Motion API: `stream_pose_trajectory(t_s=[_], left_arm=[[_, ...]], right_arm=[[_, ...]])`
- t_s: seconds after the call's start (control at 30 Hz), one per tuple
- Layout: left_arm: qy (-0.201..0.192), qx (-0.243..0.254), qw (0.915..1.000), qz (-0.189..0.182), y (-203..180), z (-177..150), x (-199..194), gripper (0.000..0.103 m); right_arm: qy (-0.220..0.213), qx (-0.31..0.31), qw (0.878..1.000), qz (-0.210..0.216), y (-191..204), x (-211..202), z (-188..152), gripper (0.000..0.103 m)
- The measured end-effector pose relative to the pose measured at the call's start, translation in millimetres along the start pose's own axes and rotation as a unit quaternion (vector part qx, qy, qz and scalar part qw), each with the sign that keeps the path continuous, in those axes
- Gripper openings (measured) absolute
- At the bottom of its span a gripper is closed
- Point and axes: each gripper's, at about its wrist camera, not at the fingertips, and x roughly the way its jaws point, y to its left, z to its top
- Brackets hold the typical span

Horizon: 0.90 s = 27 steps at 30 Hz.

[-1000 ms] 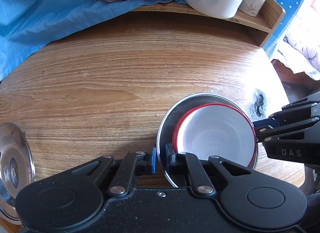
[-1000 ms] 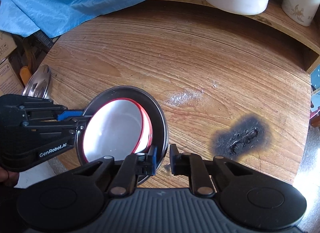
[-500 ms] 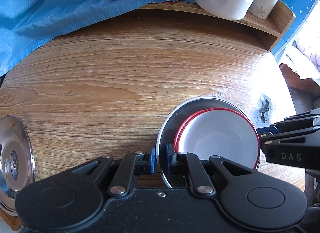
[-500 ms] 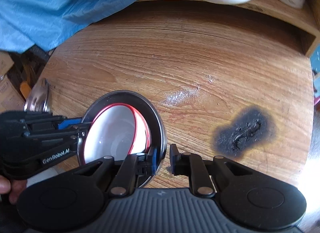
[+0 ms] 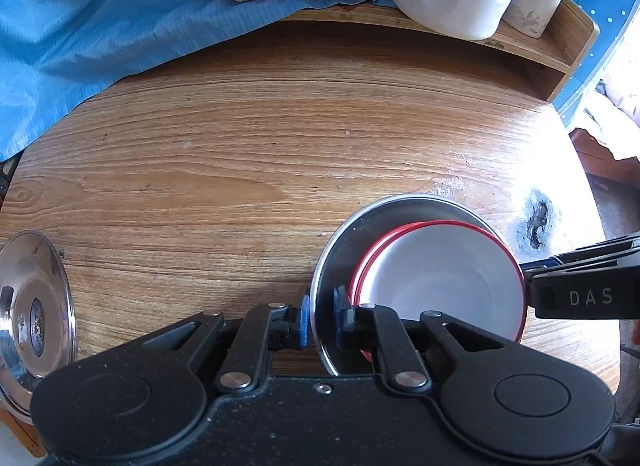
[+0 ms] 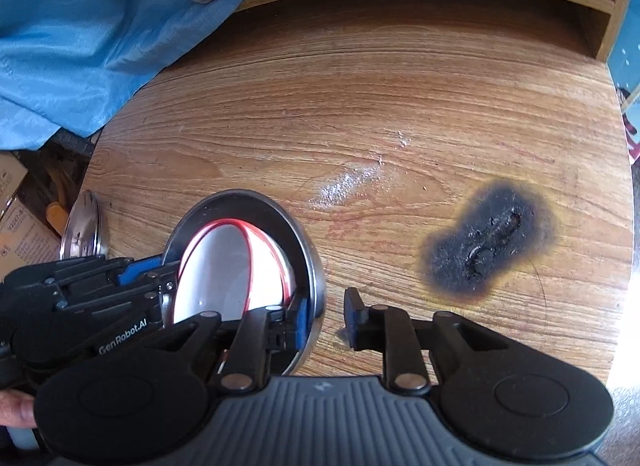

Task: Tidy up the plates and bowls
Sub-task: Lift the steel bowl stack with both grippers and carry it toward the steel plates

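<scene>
Spreading across both views, the round wooden table point(image 5: 280, 153) is the largest thing before you, its grain running side to side, with a black scorch mark point(image 6: 492, 242) toward its 3 o'clock edge.

Next in size, the shallow stainless steel dish point(image 5: 344, 234) sits near the table's 5 o'clock edge in the left wrist view. It looks tipped, though you cannot tell from these pictures whether it is clear of the wood. Nested inside it are white enamel bowls with red rims point(image 5: 448, 278), at least two, pushed toward the dish's right side.

Your left gripper point(image 5: 321, 320) is clamped on the dish rim at the dish's 7 o'clock point, one blue pad outside the wall and one inside. Your right gripper point(image 6: 325, 316) meets the stack from the opposite side, at about 3 o'clock. Its jaws stand parted, with the inner pad against the inside of the dish wall and the outer pad off the metal, so it is not pinching.

The stack therefore lies between your two tools, and only the left one carries it. Any set-down or shift would likely depend on that single left grip.

A second, smaller shiny steel plate point(image 5: 32, 314) rests at the table's 8 o'clock edge, well apart from the stack.
</scene>
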Motion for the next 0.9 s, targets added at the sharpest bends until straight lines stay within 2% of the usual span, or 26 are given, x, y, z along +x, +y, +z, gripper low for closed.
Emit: stream_pose_trajectory(t_s=[0.1, 0.2, 0.63, 0.9], left_arm=[[-0.002, -0.011, 0.9999, -0.004, 2.2, -0.5, -0.1, 0.010], [-0.003, -0.023, 0.9997, -0.012, 4.1, -1.3, -1.1, 0.009], [0.001, -0.081, 0.9967, -0.002, -10.3, -5.6, -10.0, 0.009], [0.005, -0.087, 0.9962, 0.005, -14.2, -9.9, -12.5, 0.010]], right_arm=[[0.000, 0.004, 1.000, 0.006, -1.7, 2.2, 0.1, 0.024], [-0.005, 0.005, 1.000, 0.016, -2.1, 2.3, -1.0, 0.011], [0.019, 0.003, 1.000, 0.019, -15.1, -5.5, -3.3, 0.010], [0.026, 0.014, 0.999, 0.031, -19.1, -6.6, -5.7, 0.010]])
